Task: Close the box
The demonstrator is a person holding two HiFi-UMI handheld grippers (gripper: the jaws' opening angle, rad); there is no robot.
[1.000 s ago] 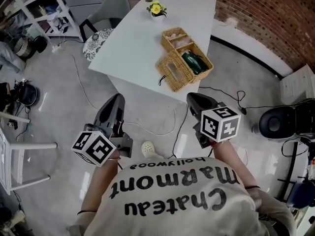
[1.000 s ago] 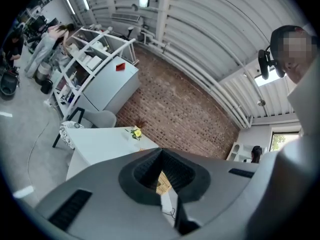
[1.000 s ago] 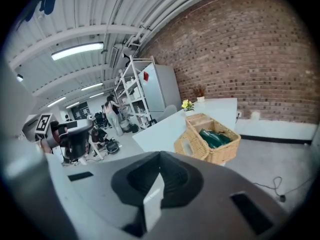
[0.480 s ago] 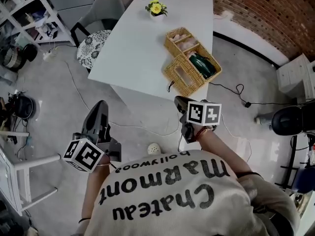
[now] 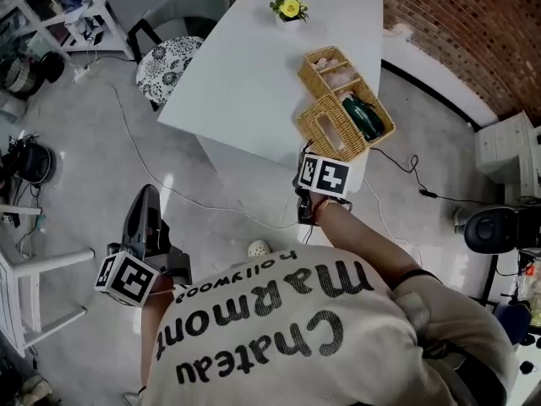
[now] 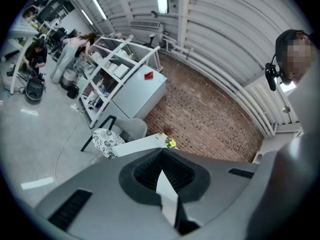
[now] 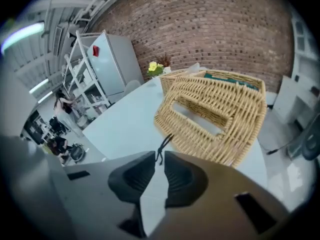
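The wicker box (image 5: 355, 100) stands at the near edge of the white table (image 5: 245, 83), something green (image 5: 365, 118) inside it. Its slotted lid (image 7: 215, 115) is folded out toward me, tilted. A black cord loop (image 7: 162, 148) hangs from the lid's near edge. My right gripper (image 7: 158, 156) is right at that loop; its jaws have just been opening and show a narrow gap, with the cord at their tips, unpinched. In the head view its marker cube (image 5: 324, 176) overlaps the table edge. My left gripper (image 5: 145, 194) is shut and empty, low over the floor at left.
A yellow flower pot (image 5: 290, 8) sits at the table's far end. A patterned chair (image 5: 173, 53) stands left of the table. Cables cross the floor (image 5: 169, 184). A white stool (image 5: 38, 260) is at far left and black equipment (image 5: 494, 227) at right.
I have come closer to the table. The right gripper dropped and reached forward to the lid's cord, and its jaws parted. The left gripper sank and drifted left, away from the table.
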